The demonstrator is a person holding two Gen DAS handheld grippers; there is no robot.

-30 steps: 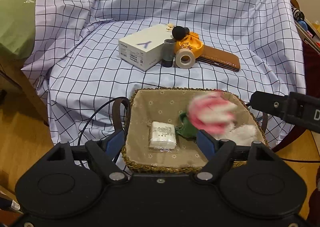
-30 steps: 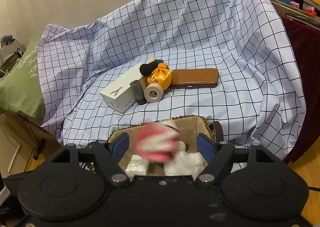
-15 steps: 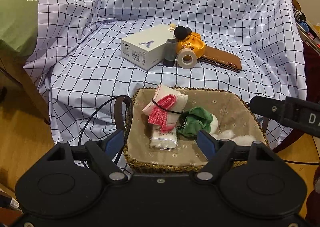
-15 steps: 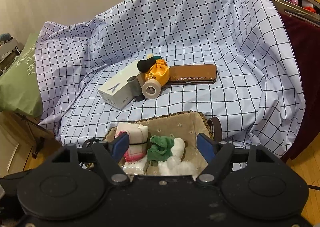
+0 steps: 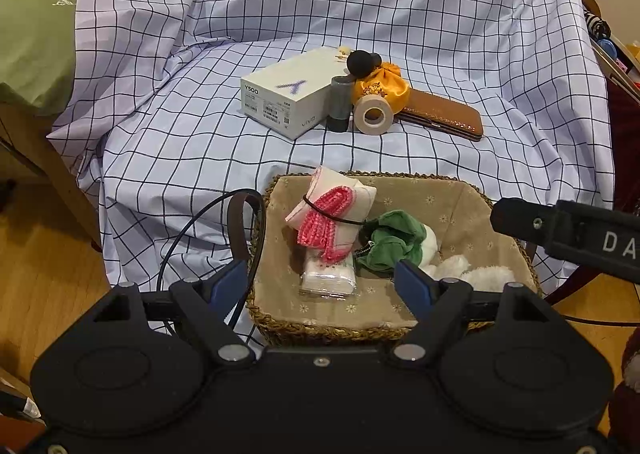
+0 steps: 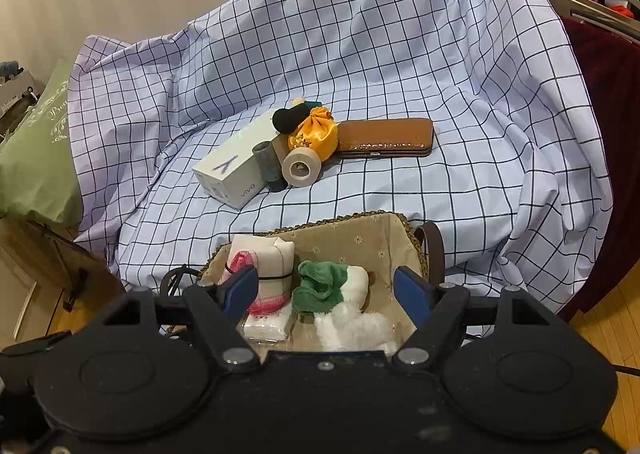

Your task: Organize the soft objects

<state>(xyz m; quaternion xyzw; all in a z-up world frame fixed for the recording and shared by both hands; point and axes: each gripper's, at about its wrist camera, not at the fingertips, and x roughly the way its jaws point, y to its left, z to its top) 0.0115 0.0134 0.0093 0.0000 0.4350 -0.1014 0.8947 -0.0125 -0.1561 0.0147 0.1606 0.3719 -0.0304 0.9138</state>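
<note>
Your left gripper (image 5: pixel 322 280) and right gripper (image 6: pixel 326 290): both spread, empty, hovering at basket (image 5: pixel 332 330) near rim. Rolled towel (image 5: pixel 334 214) inside, leaning on far-left wall; orange pouch (image 5: pixel 382 84) remains mid-sheet, likely next.

1. My left tongs' housing hides the basket (image 5: pixel 472 190)'s near rim.
2. My right tongs cover the near part of the white fluff (image 6: pixel 356 328) and the tissue pack (image 6: pixel 266 328).
3. Beyond the tape (image 5: pixel 370 115), the orange pouch (image 5: pixel 386 81) hides the brown case (image 5: pixel 444 114)'s far end.
4. The box (image 5: pixel 286 94)'s label print is too small to read.
</note>
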